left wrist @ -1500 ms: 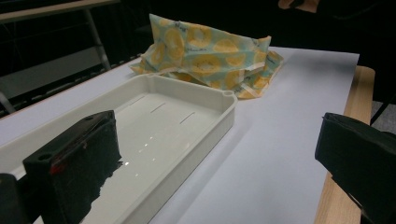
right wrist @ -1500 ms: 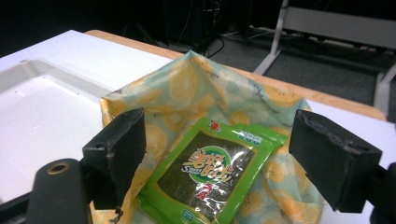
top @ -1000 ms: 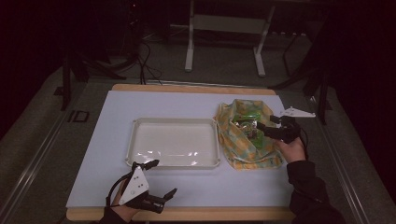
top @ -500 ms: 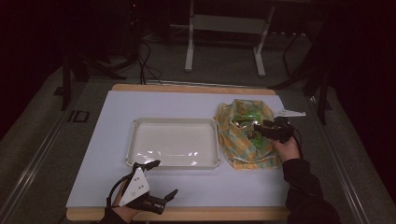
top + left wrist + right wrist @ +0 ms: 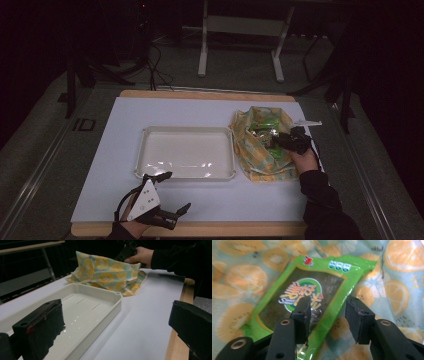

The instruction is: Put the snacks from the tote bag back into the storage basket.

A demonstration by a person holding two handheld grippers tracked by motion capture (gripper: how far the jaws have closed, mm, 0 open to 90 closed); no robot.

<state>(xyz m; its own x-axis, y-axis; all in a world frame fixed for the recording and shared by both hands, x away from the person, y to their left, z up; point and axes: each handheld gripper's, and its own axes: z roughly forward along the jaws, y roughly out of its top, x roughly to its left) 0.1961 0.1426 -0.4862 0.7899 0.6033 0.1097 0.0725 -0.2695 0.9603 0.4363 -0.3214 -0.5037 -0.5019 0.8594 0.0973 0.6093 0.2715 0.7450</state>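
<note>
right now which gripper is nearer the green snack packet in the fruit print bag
Right. The right gripper is inside the fruit-print bag, jaws closing astride the green snack packet's edge. The left gripper sits at the table's near edge, past the white tray.

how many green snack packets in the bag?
1 seen clearly: a green packet lying on the fruit-print bag, partly between the right gripper jaws. More may be hidden in the bag's folds.

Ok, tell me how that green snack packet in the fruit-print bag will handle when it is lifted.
The green snack packet looks flat and thin, so it is probably light and may flex. Its glossy film could slip between the right gripper pads. It lies on the soft fruit-print bag, so cloth might get pinched too.
</note>
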